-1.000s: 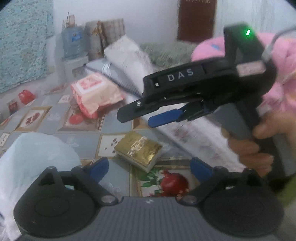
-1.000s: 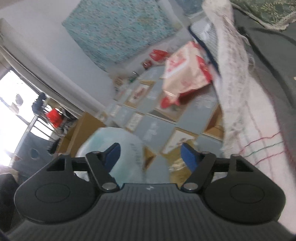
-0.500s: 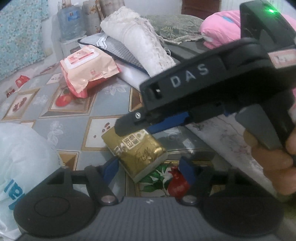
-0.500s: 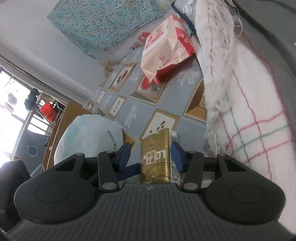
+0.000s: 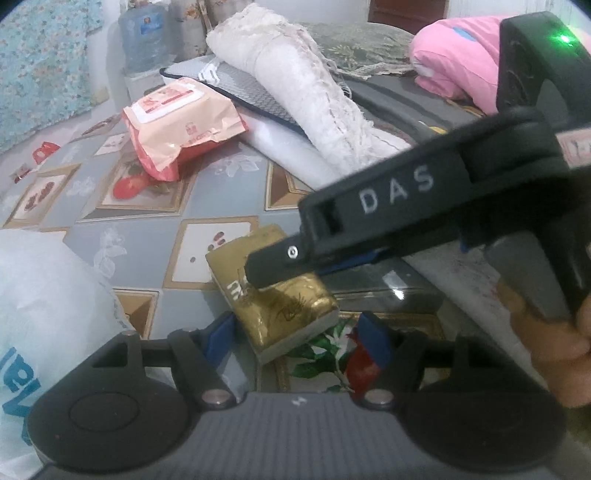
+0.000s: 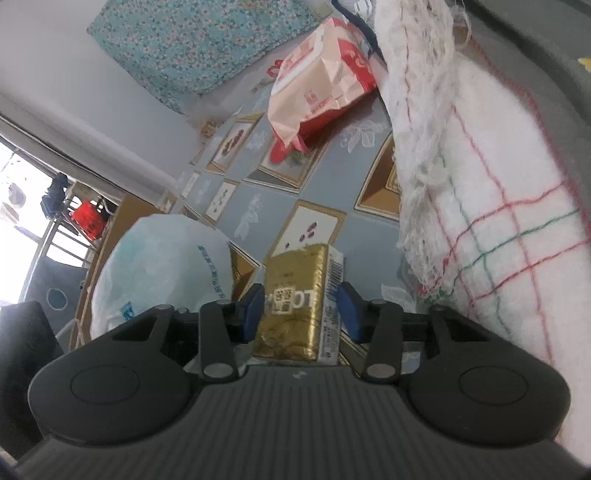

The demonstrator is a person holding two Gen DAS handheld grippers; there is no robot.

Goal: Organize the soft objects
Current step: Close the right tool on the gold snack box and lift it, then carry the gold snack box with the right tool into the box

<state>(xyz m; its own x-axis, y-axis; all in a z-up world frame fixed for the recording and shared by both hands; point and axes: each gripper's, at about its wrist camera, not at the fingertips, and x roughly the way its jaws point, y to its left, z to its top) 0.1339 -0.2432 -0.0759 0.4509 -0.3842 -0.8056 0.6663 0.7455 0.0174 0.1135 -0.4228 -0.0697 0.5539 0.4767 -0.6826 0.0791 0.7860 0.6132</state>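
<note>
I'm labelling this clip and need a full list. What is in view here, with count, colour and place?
Gold pack: 1, gold, on the table between the right gripper's fingers.
Wipes pack: 1, peach and red, on the table farther back.
Plastic bag: 1, white with blue print, left of the gold pack.
Lace cloth: 1, cream, rolled, lying on the pile behind.
Checked towel: 1, white with red and green lines, right of the gold pack.
Pink bundle: 1, pink, far right.
Water jug: 1, blue, at the wall.
Tablecloth: 1, grey with fruit panels.
Left gripper: open over the pack.
Right gripper: closing around the pack.
</note>
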